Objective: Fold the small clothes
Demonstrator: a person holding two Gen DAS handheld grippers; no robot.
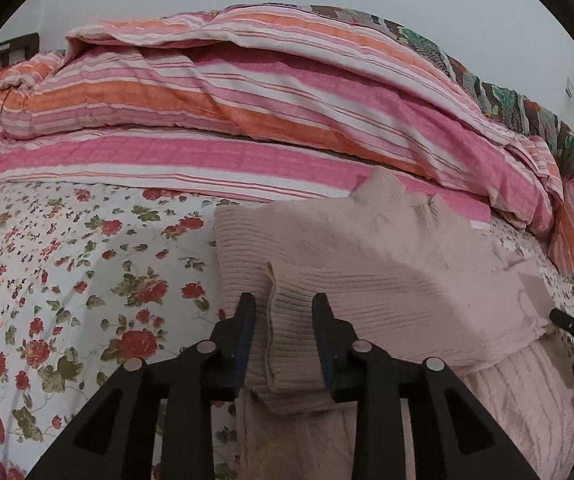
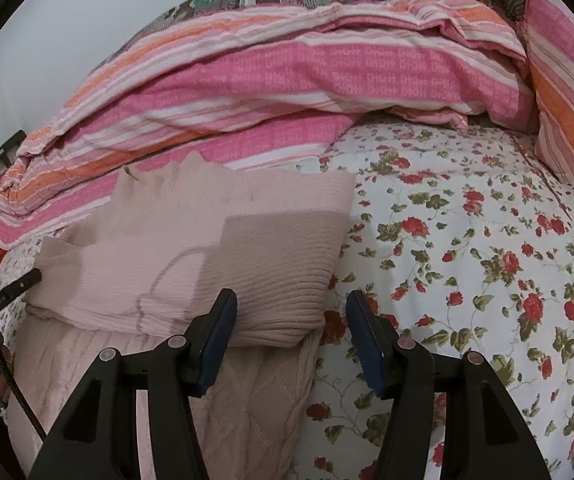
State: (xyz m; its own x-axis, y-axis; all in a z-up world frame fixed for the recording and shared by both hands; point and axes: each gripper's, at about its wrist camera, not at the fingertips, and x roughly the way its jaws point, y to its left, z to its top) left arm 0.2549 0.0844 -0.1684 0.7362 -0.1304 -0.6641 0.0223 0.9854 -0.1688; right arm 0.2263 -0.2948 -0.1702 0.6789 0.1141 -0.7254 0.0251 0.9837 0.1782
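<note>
A pale pink ribbed sweater (image 1: 367, 264) lies folded on the bed's floral sheet (image 1: 67, 280), just in front of a heaped striped duvet (image 1: 247, 100). Its upper part is doubled over the lower knit, which spreads out nearer the cameras, so at least one fold looks done (a fair judgement from the neat creased edge across the front).

The left gripper (image 1: 284, 308) hangs over the sweater's left corner with its jaws parted. A raised ridge of the knit stands between the fingers, yet neither pad seems to press it, so I read this as a release, not a hold. The right gripper (image 2: 291, 308) is also parted, wider, with the sweater's right corner beside its left finger and bare sheet under the rest of the gap; it holds nothing.

What seems left: the lower portion, with its cable pattern, lies unfolded under the doubled part, so one more fold would likely finish the bundle. Whether other small clothes wait elsewhere cannot be told here. A dark slim object (image 2: 19, 284) pokes out at the sweater's far side; I cannot identify it.
</note>
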